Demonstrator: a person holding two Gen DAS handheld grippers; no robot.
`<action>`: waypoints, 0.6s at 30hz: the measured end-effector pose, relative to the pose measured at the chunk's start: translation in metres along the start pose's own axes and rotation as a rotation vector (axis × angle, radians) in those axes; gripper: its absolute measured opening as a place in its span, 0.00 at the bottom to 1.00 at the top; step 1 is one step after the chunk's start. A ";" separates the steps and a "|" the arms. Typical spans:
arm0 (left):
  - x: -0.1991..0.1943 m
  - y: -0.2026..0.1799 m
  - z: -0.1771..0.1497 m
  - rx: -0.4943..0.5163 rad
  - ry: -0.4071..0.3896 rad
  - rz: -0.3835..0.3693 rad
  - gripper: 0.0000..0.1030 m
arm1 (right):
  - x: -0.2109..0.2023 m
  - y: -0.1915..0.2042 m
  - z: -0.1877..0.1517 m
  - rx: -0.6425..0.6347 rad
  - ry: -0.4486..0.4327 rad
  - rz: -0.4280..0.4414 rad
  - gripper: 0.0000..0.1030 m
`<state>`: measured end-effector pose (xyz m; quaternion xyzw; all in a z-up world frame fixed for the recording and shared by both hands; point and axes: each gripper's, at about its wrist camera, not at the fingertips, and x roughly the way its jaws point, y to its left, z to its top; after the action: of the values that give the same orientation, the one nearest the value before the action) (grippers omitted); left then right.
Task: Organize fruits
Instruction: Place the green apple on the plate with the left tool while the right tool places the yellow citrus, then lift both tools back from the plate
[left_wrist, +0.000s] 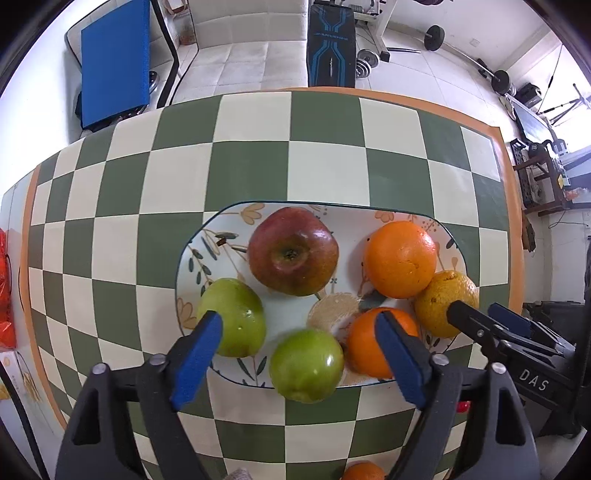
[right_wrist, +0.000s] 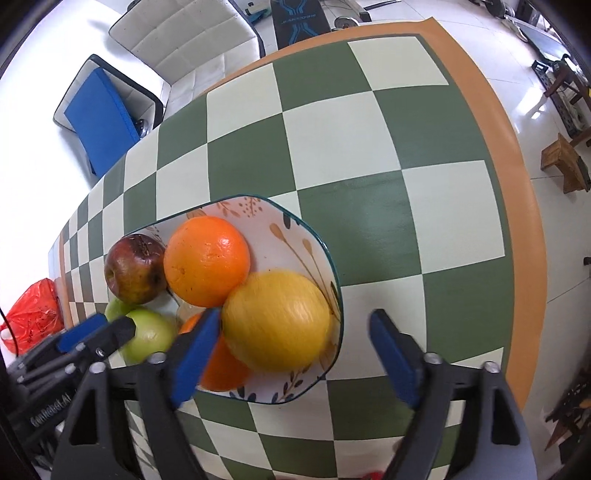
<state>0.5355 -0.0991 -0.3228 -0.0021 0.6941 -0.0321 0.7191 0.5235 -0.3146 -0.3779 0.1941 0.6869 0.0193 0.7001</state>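
Six fruits crowded on the flowered plate (left_wrist: 351, 221), in the middle of the chequered worktop (left_wrist: 251, 166): red apple (left_wrist: 293, 251) at the back, big orange (left_wrist: 400, 259) beside it, yellow citrus (left_wrist: 443, 295) pressed against that orange at the plate's right rim, smaller orange (left_wrist: 364, 343) in front, two green apples at the left (left_wrist: 236, 314) and at the near rim (left_wrist: 306, 363). One more orange (left_wrist: 362, 472) just visible at the bottom of the left wrist view, off the plate.

Left gripper (left_wrist: 298, 319) spread wide over the near green apple, pointing down, gripping nothing. Right gripper (right_wrist: 295, 315) likewise spread wide around the yellow citrus, pads apparently clear of it.

Likely trouble:
- Yellow citrus smeared in the right wrist view, so probably not settled yet; propped on its neighbours close to the rim, and liable to roll over the edge onto the worktop.
- Near green apple overhanging the near rim; could be tipped off by a brush from a left finger.
- Round fruits wedged together; a knock to one probably passed on to the rest.
- Little free plate left for the stray orange; forcing it in likely to push another out.
- Two grippers close together over one plate; risk of fingers colliding.
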 end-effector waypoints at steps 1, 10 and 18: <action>-0.002 0.002 -0.002 -0.001 -0.004 0.010 0.83 | -0.002 0.001 -0.001 -0.003 -0.005 -0.014 0.87; -0.015 0.031 -0.025 -0.020 -0.070 0.112 0.91 | -0.026 0.016 -0.030 -0.071 -0.061 -0.125 0.92; -0.036 0.041 -0.052 -0.029 -0.133 0.145 0.91 | -0.043 0.041 -0.068 -0.148 -0.115 -0.202 0.93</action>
<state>0.4843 -0.0540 -0.2912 0.0354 0.6436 0.0302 0.7640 0.4653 -0.2732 -0.3230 0.0724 0.6584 -0.0116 0.7491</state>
